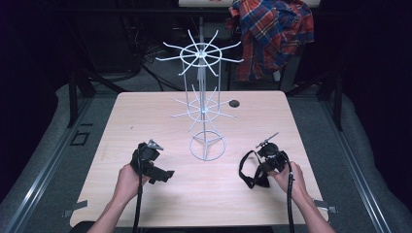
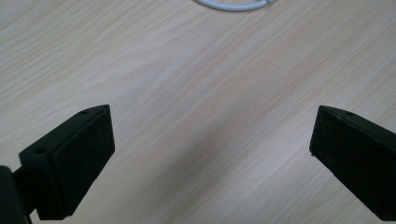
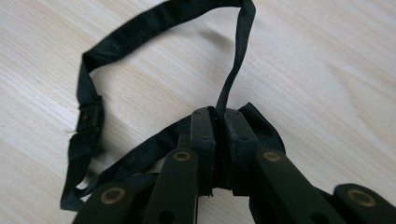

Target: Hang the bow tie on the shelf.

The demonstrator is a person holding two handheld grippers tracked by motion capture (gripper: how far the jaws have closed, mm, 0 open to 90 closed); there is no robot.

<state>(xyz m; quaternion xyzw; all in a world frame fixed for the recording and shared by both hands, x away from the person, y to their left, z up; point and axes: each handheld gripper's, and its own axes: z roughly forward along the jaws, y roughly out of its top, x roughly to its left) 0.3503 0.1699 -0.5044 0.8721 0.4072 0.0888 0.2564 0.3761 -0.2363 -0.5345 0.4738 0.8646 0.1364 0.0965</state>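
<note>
A black strap (image 3: 140, 28) with a small buckle lies looped on the wooden table (image 3: 327, 70). My right gripper (image 3: 219, 116) is shut on it, and the band rises from between the pressed jaws. From above, the right gripper (image 1: 265, 170) sits at the table's front right, with the strap loop (image 1: 244, 170) curving out to its left. My left gripper (image 2: 212, 126) stands open over bare wood with nothing between its jaws. In the high view the left gripper (image 1: 163, 175) is at the front left, held by a hand.
A tall white wire rack (image 1: 203, 109) with radiating hooks stands mid-table on a ring base (image 1: 207, 146), whose edge (image 2: 233, 5) lies ahead of the left jaws. A small dark disc (image 1: 234, 103) lies behind it. A plaid shirt (image 1: 272, 34) hangs beyond the table.
</note>
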